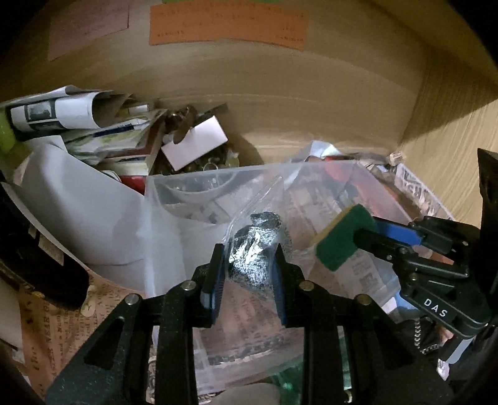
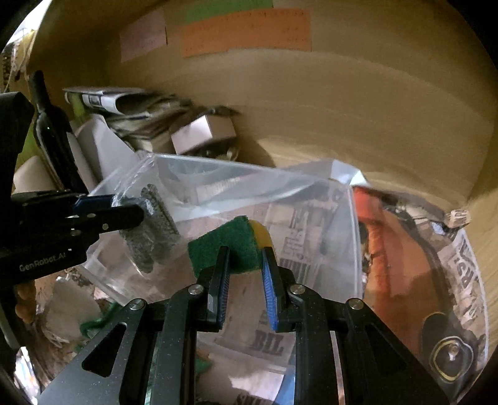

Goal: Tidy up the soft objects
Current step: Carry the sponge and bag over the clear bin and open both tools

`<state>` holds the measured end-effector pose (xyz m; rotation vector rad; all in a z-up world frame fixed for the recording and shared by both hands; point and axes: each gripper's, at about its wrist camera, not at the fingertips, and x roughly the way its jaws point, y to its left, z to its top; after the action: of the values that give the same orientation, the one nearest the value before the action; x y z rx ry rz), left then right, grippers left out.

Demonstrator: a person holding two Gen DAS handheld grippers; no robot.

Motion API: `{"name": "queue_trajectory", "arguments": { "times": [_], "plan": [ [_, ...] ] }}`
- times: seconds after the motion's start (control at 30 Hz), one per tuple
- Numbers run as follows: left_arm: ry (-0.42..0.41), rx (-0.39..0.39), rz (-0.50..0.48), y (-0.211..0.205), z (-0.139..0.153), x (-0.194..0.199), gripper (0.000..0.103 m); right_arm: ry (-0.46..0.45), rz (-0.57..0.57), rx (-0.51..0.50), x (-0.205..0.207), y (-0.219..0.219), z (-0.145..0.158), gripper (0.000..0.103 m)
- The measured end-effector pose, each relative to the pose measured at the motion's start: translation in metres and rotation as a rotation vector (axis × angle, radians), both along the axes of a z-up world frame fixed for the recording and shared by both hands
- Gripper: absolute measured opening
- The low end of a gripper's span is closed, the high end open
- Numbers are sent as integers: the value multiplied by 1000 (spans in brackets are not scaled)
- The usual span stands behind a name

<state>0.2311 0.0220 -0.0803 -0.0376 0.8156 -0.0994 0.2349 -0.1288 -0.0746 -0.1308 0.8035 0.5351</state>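
My left gripper [image 1: 249, 252] is shut on a clear plastic bag [image 1: 258, 227] with a grey steel-wool scourer inside it [image 1: 258, 243], held above a clear plastic bin [image 1: 186, 199]. My right gripper [image 2: 246, 255] is shut on a green and yellow sponge [image 2: 230, 246] and holds it over the same bin [image 2: 280, 199]. The sponge also shows in the left wrist view [image 1: 342, 240], with the right gripper [image 1: 358, 236] just right of the bag. The left gripper [image 2: 137, 212] with the scourer [image 2: 152, 224] shows at the left of the right wrist view.
Everything sits inside a wooden cabinet with an orange paper label [image 1: 227, 25] on the back wall. Rolled papers [image 1: 62, 109] and a white box [image 1: 196, 143] lie at the back left. A dark bottle [image 2: 53, 131] stands left. Orange cloth [image 2: 392, 243] and newspaper [image 2: 467, 274] lie right.
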Motion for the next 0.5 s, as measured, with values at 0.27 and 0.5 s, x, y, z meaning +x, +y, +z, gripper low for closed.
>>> {"name": "queue_trajectory", "arguments": {
  "times": [0.27,0.5],
  "plan": [
    [-6,10,14,2,1,0,47,-21,-28,-30,-1,2,0,36],
    [-98,-7,30,11,30,-26,61,-110,-34,1,-20,-4,25,53]
  ]
}}
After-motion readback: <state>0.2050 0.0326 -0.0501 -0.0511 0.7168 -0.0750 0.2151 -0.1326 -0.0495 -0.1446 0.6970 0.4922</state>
